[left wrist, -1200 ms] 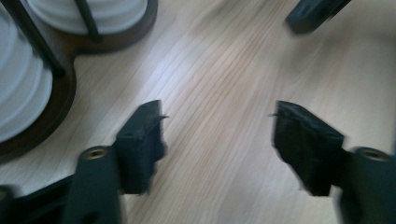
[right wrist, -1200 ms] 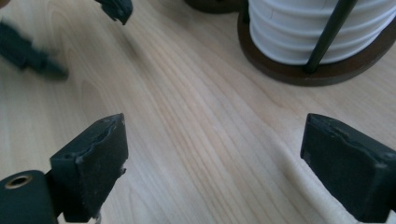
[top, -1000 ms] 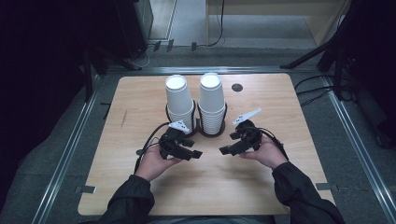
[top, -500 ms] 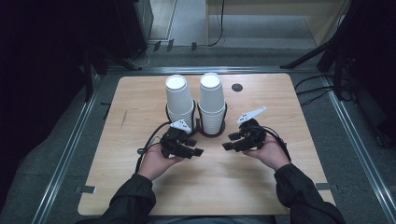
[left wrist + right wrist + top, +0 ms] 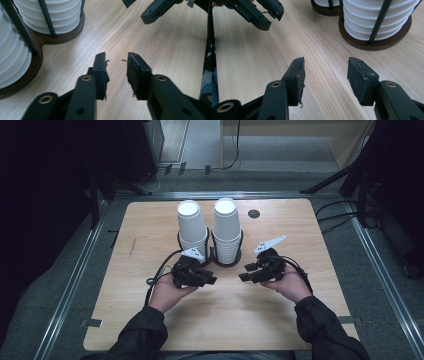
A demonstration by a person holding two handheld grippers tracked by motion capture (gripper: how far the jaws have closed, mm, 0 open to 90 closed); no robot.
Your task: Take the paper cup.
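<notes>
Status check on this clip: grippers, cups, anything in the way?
Left gripper and right gripper open, empty, above the table. Two cup stacks in holder, untouched. Nothing between.

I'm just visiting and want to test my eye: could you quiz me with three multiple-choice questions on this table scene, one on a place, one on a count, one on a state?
1. Where does the dark wooden cup holder stand on the light wooden table?
A. beyond the two grippers
B. at the near edge
C. on the floor

2. How many stacks of white paper cups does it hold?
A. one
B. two
C. four

3. How do the jaws of the left gripper and right gripper stand?
A. both apart, empty
B. both gripping cups
C. one closed

Answers: 1 A, the high view shows it past both hands. 2 B, two stacks stand side by side. 3 A, bare table shows between each pair.
</notes>
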